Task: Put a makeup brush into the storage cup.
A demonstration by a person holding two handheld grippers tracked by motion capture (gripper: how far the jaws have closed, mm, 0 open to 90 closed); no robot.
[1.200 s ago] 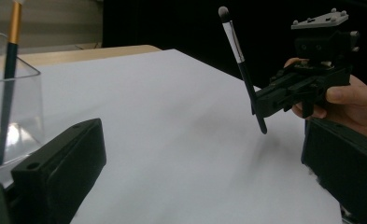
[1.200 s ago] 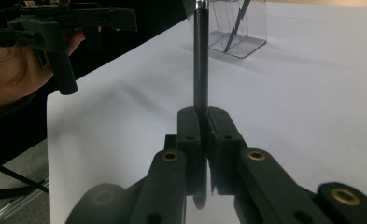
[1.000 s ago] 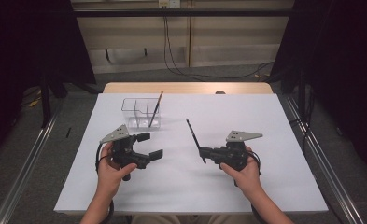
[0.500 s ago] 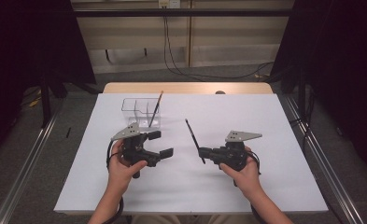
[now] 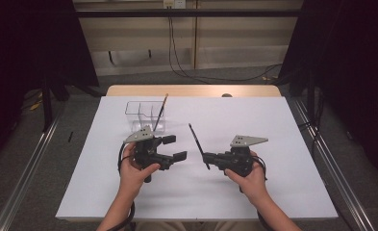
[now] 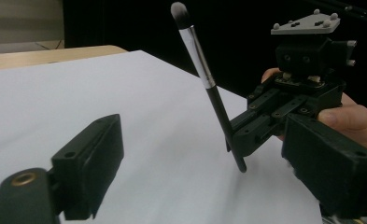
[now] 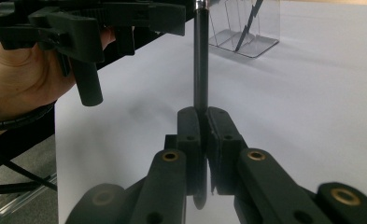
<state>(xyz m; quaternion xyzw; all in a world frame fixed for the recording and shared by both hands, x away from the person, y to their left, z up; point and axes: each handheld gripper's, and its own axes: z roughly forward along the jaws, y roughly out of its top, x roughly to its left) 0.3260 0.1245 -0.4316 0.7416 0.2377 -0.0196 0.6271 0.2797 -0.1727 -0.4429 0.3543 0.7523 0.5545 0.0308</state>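
On the white table top (image 5: 273, 192), toward the far left, stands a clear plastic organizer (image 5: 143, 114) with a dark-handled brush (image 5: 160, 111) leaning in it, bristles up.

Just near of the organizer, the left gripper (image 5: 175, 148) is held above the sheet in the person's left hand (image 5: 134, 172), pointing right toward the other gripper. Its jaws stand spread with nothing between them, though they have just been closing a little. From the left gripper view, the two black jaws frame the brush ahead, well apart from it.

Right of centre, the right gripper (image 5: 210, 157) sits in the person's right hand (image 5: 248, 179), pointing left. Its jaws are pressed together on the lower handle of a makeup brush (image 6: 208, 83), pinching it near the butt end. The brush stands tilted, its soft grey bristle tip up and leaning toward the far left, its black handle end just below the jaws, above the table. In the right gripper view, the handle (image 7: 201, 60) rises straight out from between the closed pads.
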